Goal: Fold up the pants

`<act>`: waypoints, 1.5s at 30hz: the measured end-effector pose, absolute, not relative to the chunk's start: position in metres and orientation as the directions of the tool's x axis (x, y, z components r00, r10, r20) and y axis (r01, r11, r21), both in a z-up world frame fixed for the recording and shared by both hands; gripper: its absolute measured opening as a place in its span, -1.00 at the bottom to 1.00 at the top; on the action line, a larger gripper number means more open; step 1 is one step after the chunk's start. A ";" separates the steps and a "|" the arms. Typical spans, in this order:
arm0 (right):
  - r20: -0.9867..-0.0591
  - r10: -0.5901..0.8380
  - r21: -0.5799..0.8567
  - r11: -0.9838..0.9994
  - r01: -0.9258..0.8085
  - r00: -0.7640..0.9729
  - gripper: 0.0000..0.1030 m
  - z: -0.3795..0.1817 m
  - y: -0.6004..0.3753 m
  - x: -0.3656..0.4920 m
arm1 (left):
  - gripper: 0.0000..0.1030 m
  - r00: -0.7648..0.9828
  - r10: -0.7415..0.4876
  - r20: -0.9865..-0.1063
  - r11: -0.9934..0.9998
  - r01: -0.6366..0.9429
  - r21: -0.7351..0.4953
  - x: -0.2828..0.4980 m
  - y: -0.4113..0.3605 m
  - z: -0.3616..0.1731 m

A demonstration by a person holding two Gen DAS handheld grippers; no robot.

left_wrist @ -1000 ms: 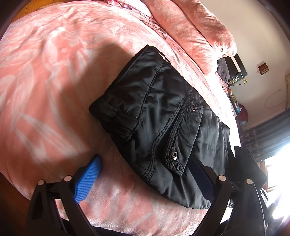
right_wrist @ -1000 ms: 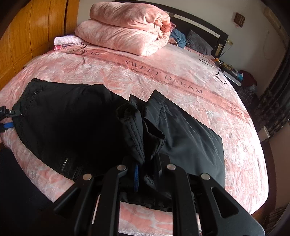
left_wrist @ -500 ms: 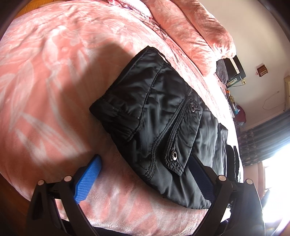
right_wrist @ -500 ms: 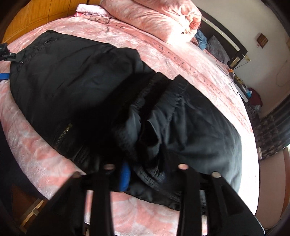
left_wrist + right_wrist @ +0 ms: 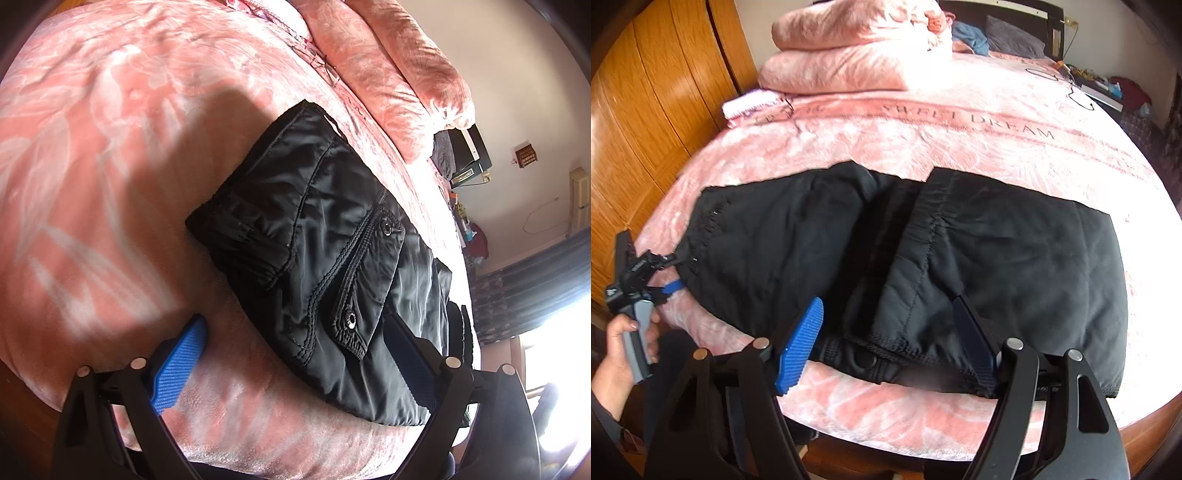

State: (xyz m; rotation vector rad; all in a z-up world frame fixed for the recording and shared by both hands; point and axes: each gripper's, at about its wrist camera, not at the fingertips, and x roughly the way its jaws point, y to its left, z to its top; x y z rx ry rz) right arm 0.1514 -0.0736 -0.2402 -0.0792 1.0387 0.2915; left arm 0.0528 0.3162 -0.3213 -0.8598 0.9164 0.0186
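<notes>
Black pants (image 5: 997, 251) lie across the near edge of a pink bed, with a leg end folded over onto the middle. In the left wrist view the waist end with a snap pocket flap (image 5: 369, 280) shows. My left gripper (image 5: 295, 354) is open, its jaws wide apart at the waist corner, with nothing between them; it also shows in the right wrist view (image 5: 668, 273), held by a hand. My right gripper (image 5: 890, 339) is open, its blue fingers either side of the folded hem, just above the cloth.
Folded pink blankets (image 5: 849, 48) are stacked at the back of the bed (image 5: 960, 140). A wooden wardrobe (image 5: 646, 103) stands close on the left. A nightstand with clutter (image 5: 1108, 85) is at the far right. The wooden bed frame edge (image 5: 923, 461) runs below my right gripper.
My right gripper has let go of the bunched leg end it carried leftward and laid on the pants, and has opened and drawn back. The left gripper has barely moved.
</notes>
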 end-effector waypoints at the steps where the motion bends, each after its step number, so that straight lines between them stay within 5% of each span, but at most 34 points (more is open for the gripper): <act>1: -0.869 0.177 0.056 0.963 -0.263 0.461 0.16 -0.245 -0.070 0.156 | 0.87 0.633 -0.334 -0.698 0.675 -0.357 -0.646 0.053 0.316 -0.321; 5: -0.906 0.090 -0.006 0.975 -0.224 0.414 0.10 -0.267 -0.063 0.170 | 0.87 0.637 -0.348 -0.688 0.667 -0.348 -0.659 0.052 0.319 -0.322; 7: -0.921 0.127 0.053 0.978 -0.203 0.370 -0.67 -0.274 -0.067 0.172 | 0.87 0.636 -0.349 -0.689 0.669 -0.346 -0.658 0.052 0.320 -0.322; 8: -0.924 0.139 0.070 0.977 -0.199 0.356 -0.88 -0.275 -0.067 0.173 | 0.87 0.635 -0.349 -0.690 0.670 -0.345 -0.657 0.052 0.320 -0.322; 17: -0.893 0.203 0.100 0.960 -0.263 0.401 -0.96 -0.249 -0.059 0.159 | 0.87 0.636 -0.352 -0.687 0.668 -0.344 -0.660 0.053 0.319 -0.322; 23: -0.926 0.185 0.085 0.951 -0.296 0.328 -0.95 -0.282 -0.049 0.166 | 0.87 0.628 -0.349 -0.696 0.675 -0.347 -0.651 0.055 0.318 -0.322; 26: -0.929 0.217 0.108 0.933 -0.343 0.300 -0.65 -0.277 -0.047 0.165 | 0.87 0.620 -0.347 -0.704 0.677 -0.353 -0.645 0.056 0.317 -0.320; 28: -0.930 0.247 0.132 0.916 -0.378 0.273 -0.08 -0.267 -0.046 0.167 | 0.87 0.611 -0.346 -0.712 0.676 -0.364 -0.641 0.058 0.318 -0.318; 32: -0.909 0.345 0.220 0.875 -0.431 0.235 -0.04 -0.233 -0.049 0.178 | 0.87 0.670 -0.354 -0.653 0.583 -0.388 -0.714 0.052 0.324 -0.305; 36: -0.901 0.405 0.274 0.810 -0.518 0.157 0.61 -0.201 -0.037 0.211 | 0.88 0.721 -0.389 -0.574 0.454 -0.392 -0.800 0.047 0.334 -0.302; 45: -0.938 0.337 0.281 0.591 -0.756 -0.086 0.76 -0.170 0.088 0.294 | 0.88 0.760 -0.404 -0.509 0.199 -0.470 -0.860 0.050 0.351 -0.330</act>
